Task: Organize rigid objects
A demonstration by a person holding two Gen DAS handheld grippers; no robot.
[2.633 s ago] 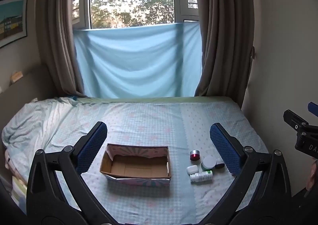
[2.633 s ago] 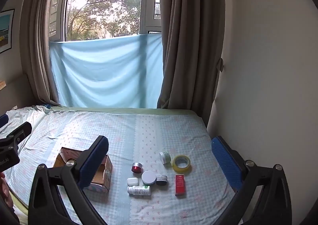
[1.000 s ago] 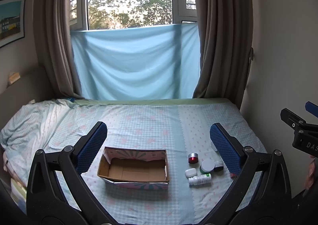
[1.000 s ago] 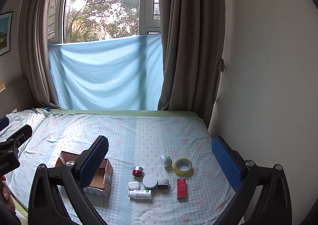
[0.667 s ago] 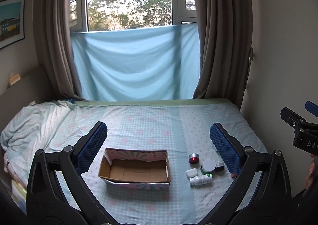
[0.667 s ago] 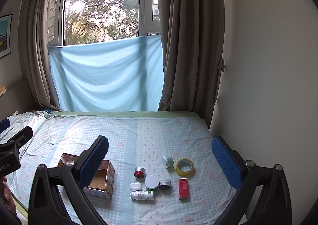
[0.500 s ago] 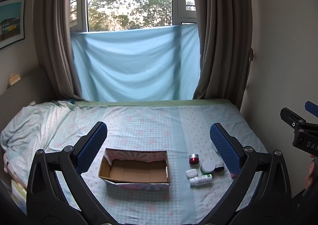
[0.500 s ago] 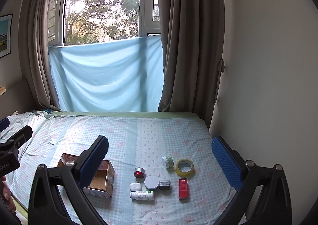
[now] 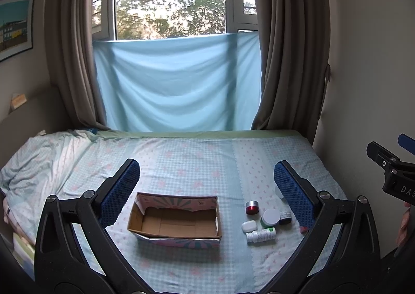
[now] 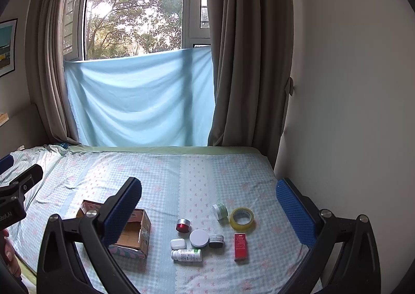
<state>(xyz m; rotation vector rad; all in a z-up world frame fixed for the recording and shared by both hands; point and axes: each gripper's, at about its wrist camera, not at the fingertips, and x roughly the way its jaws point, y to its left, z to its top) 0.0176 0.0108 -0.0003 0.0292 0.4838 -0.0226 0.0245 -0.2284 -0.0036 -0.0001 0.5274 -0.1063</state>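
An open, empty cardboard box sits on the bed. To its right lie small items: a red tin, a white-lidded jar, a small dark jar, a white case, a white bottle on its side, a red carton, a yellow tape roll and a green-white jar. My left gripper and right gripper are open, empty, held well above the bed.
The bed has a blue checked sheet, rumpled at the left. A wall runs along its right side. Curtains and a blue cloth hang at the window behind.
Both views have shifted only slightly; the box and items sit a little differently in frame. Both grippers stay open and empty.
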